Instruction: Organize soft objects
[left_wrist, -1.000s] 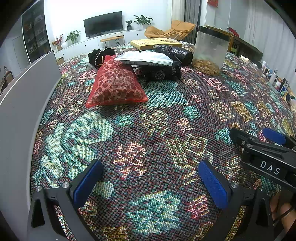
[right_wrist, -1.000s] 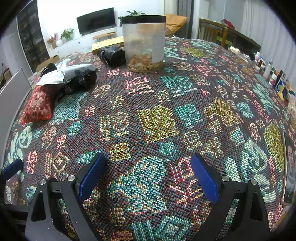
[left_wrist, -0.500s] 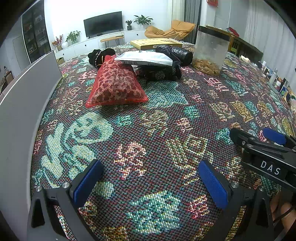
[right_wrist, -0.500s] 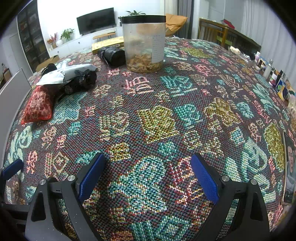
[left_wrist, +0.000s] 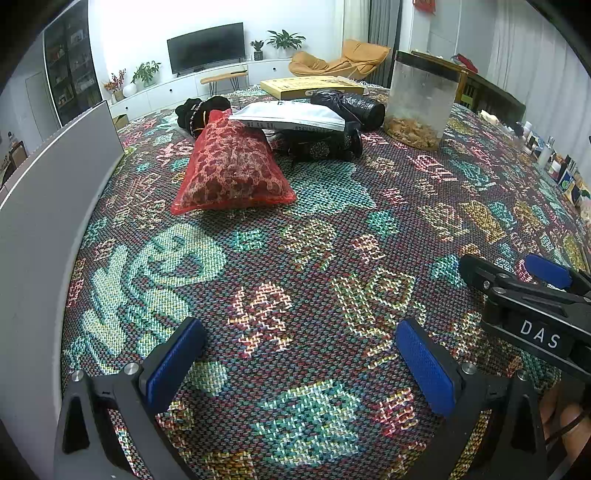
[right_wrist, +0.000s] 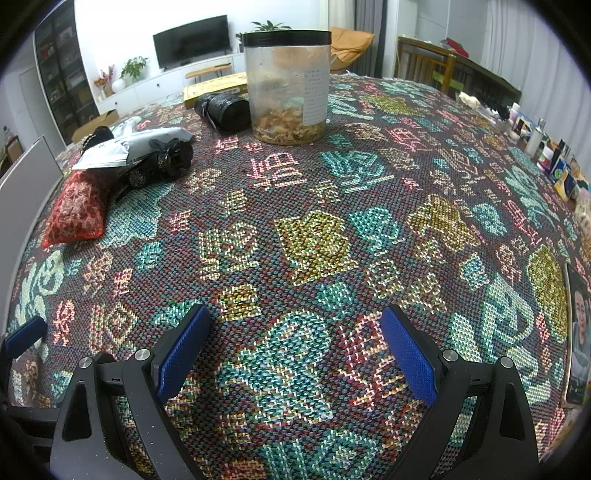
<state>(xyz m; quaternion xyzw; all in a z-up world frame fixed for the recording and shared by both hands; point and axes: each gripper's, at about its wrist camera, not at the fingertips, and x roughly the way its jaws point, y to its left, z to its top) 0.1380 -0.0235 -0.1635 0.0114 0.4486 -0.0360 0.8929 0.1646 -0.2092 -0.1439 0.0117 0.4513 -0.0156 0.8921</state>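
Since nothing's been moved over the last second, both the left gripper (left_wrist: 295, 354) and right gripper (right_wrist: 295, 347) are kept spread wide and empty, well short of the red mesh pouch (left_wrist: 231, 171), so sorting hasn't been started.

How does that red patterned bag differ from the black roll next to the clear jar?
The red patterned bag is a flat, pillow-like pouch of see-through mesh; the black roll is a glossy cylinder lying on its side. The bag lies nearer the tongs, the roll farther back, beside the clear jar. Both rest untouched on the woven tablecloth.
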